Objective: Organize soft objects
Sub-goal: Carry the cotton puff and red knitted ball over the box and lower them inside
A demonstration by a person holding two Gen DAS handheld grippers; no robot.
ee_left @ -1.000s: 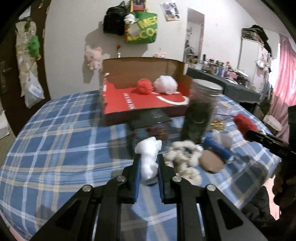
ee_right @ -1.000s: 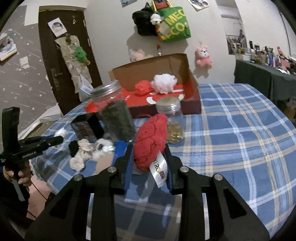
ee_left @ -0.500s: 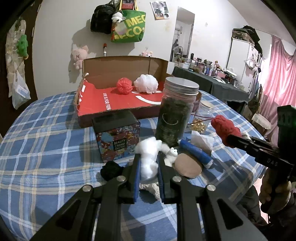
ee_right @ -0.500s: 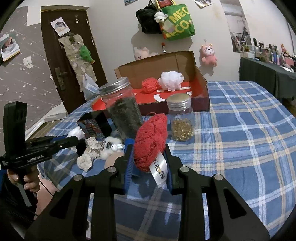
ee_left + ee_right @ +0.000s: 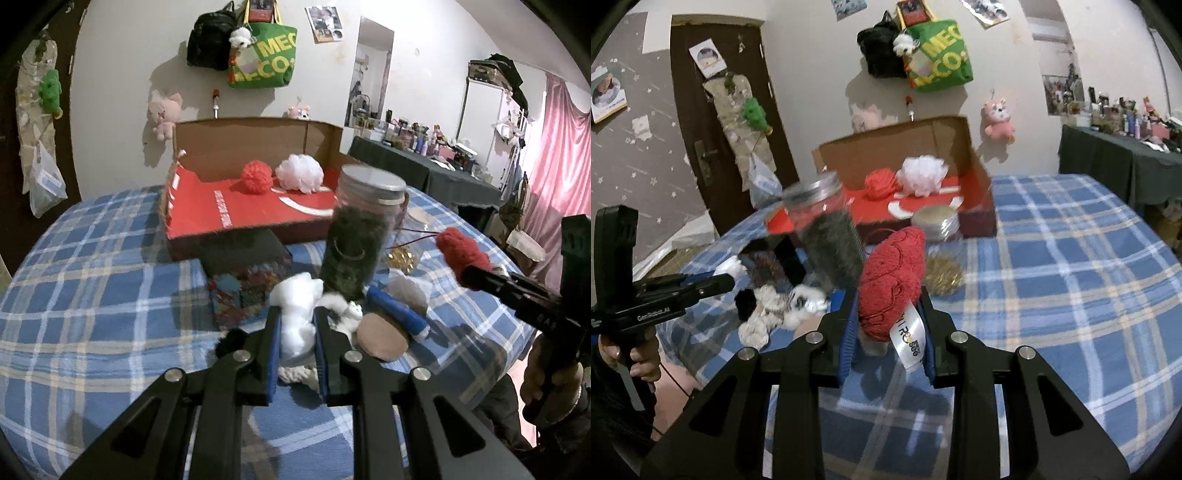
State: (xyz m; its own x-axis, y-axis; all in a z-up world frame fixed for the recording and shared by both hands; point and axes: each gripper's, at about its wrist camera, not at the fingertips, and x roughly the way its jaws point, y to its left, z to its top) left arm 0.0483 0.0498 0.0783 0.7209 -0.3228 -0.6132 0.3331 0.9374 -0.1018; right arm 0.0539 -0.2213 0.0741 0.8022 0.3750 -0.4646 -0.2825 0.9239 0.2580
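Checked desk (image 5: pixel 92 266) carries open cardboard box (image 5: pixel 255 155) at far edge. Left gripper (image 5: pixel 297 325) jaws pinch white fluff (image 5: pixel 295 314); right gripper (image 5: pixel 888 314) jaws pinch red plush (image 5: pixel 892 280), both lifted, likely box-bound.

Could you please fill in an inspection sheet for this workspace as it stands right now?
Surface: round table under a blue plaid cloth.
Job's things: red yarn ball and white pouf lie in the cardboard box; fluffy scraps lie loose on the cloth.
Clutter: tall jar, small jar, printed tin, blue tube.
Grippers: left gripper shut on white fluff; right gripper shut on red plush.
Cables: nothing seen.
Surroundings: green tote, brown door.
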